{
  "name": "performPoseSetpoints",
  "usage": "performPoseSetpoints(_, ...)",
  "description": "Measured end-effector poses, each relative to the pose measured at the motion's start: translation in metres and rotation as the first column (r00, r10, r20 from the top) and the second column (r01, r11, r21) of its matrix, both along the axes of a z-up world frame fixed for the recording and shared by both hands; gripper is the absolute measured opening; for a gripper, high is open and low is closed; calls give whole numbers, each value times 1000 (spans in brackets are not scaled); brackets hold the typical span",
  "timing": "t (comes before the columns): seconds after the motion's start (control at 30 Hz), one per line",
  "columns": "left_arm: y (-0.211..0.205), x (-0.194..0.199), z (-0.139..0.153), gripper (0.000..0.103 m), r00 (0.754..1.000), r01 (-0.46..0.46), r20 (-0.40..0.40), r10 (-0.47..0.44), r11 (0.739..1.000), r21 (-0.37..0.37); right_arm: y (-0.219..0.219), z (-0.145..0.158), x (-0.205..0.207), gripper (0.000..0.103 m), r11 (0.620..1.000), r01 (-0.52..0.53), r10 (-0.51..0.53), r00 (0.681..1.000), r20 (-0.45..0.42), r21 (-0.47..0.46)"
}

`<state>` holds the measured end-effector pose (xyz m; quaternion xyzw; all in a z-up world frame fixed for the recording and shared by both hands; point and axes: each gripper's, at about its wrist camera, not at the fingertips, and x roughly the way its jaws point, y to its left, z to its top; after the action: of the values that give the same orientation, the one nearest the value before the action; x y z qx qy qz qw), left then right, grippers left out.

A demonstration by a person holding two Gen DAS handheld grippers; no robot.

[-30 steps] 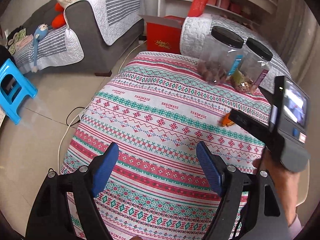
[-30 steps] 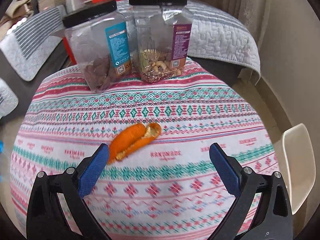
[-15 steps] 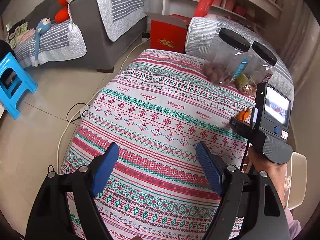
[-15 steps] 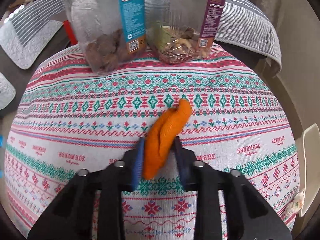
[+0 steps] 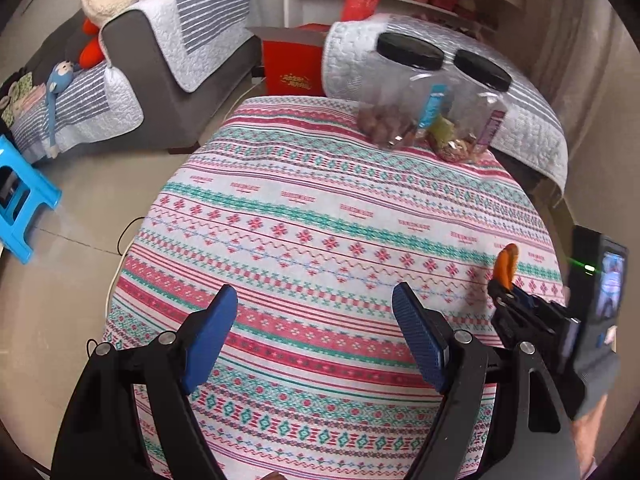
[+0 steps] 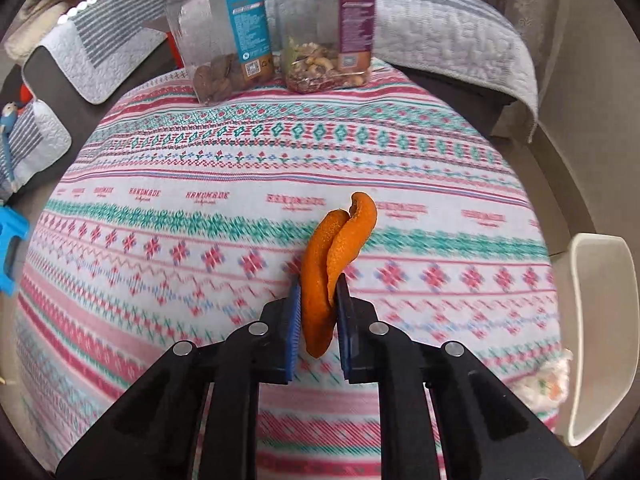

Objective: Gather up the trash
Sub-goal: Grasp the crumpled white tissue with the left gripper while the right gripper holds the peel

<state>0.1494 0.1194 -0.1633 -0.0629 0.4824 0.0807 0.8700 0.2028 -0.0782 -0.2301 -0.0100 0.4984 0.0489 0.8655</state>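
Note:
My right gripper (image 6: 319,300) is shut on an orange peel (image 6: 334,256), a curled strip that sticks up out of the jaws above the patterned tablecloth (image 6: 200,240). In the left wrist view the same peel (image 5: 506,264) shows at the tip of the right gripper (image 5: 500,286), at the table's right side. My left gripper (image 5: 314,320) is open and empty, held above the near part of the tablecloth (image 5: 300,220).
Two clear snack jars with black lids (image 5: 400,96) (image 5: 476,112) stand at the table's far edge. A cream bin (image 6: 596,320) holding some trash sits off the table's right side. A grey sofa (image 5: 160,60), red box (image 5: 296,68) and blue stool (image 5: 20,196) stand on the floor.
My right gripper closed on the orange peel, lifted it off the cloth and drew back toward the near right. My left gripper stayed open and shifted slightly.

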Motion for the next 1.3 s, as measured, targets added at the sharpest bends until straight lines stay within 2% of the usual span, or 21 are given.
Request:
performPoseSetpoints(0.27,-65,3,-12,78,993,119,-23,-118,991,58,-66,46,-43,15,999,13,-16,998,67,37)
performPoseSetpoints(0.47,-123,8,-21,78,971,237,-41,-235,971,36,-127,60,-58,15,995,83,-88,991,100,47)
performPoseSetpoints(0.57,-156,11,-28,78,947,318,-57,-317,948,11,-162,62,-72,15,988,142,-148,983,110,61)
performPoseSetpoints(0.77,-226,13,-49,78,871,477,-105,-480,877,-54,-221,58,-90,15,959,263,-273,957,93,107)
performPoseSetpoints(0.83,-249,11,-54,78,841,527,-110,-529,848,-54,-237,60,-95,15,949,292,-304,948,96,121)
performPoseSetpoints(0.93,-277,8,-58,78,819,566,-88,-567,824,-40,-253,60,-102,15,938,318,-332,938,94,141)
performPoseSetpoints(1.03,-306,7,-62,78,775,629,-84,-626,778,1,-265,58,-108,15,930,333,-348,934,83,154)
performPoseSetpoints(1.1,-319,9,-66,78,764,643,-88,-639,764,42,-272,59,-111,15,928,339,-354,932,82,158)
performPoseSetpoints(1.23,-327,18,-84,78,768,637,-128,-628,769,50,-282,61,-116,15,923,345,-362,928,83,169)
performPoseSetpoints(1.3,-326,19,-95,72,761,643,-159,-629,764,52,-282,62,-116,15,923,342,-360,929,84,173)
